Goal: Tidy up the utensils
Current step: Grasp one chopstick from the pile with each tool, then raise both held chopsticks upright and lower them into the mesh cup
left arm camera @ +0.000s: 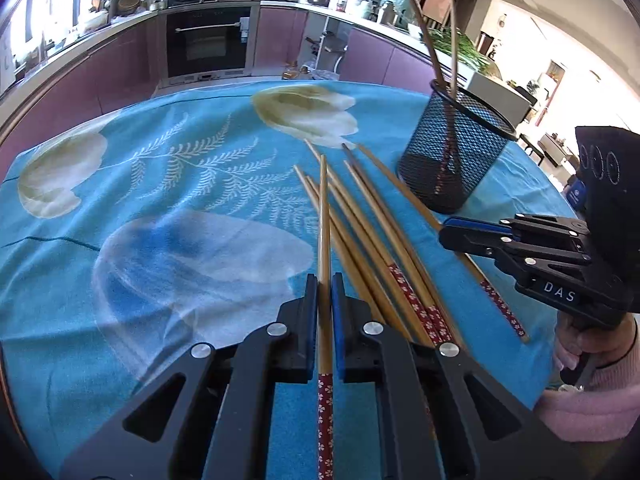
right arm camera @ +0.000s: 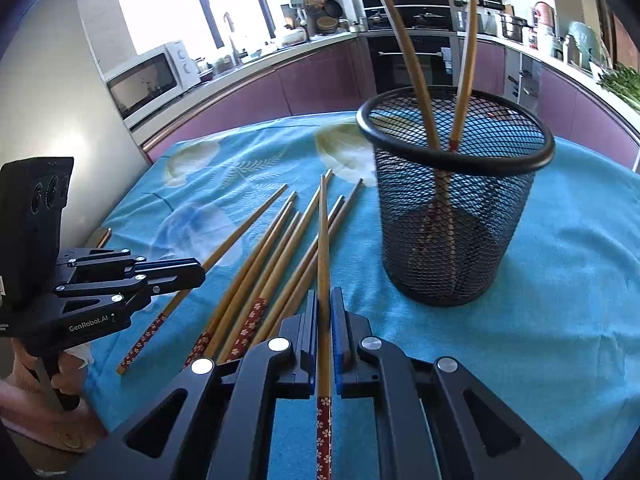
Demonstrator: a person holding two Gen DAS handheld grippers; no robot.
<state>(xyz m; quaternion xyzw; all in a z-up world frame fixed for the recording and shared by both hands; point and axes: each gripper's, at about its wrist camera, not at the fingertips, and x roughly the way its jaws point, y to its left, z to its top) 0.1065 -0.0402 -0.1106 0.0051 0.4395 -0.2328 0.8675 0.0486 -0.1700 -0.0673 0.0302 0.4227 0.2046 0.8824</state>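
We hold one chopstick in each claw. The left claw (left arm camera: 324,296) is clenched on a chopstick (left arm camera: 324,216) above the pile (left arm camera: 372,232) on the cloth (left arm camera: 160,184). The right claw (right arm camera: 324,312) grips another chopstick (right arm camera: 323,240), with the cup (right arm camera: 452,216) just right of it. Next, we judge, each must tip upright and drop into the cup.

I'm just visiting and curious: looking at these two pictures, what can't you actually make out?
- Left wrist view: the held chopstick runs off the bottom edge, so its decorated end is cut off.
- Right wrist view: the other held chopstick is cut off the same way.
- Both views: the mesh holder veils the lower ends of the two chopsticks inside.
- Loose chopsticks: the left gripper's fingers hide their near ends.
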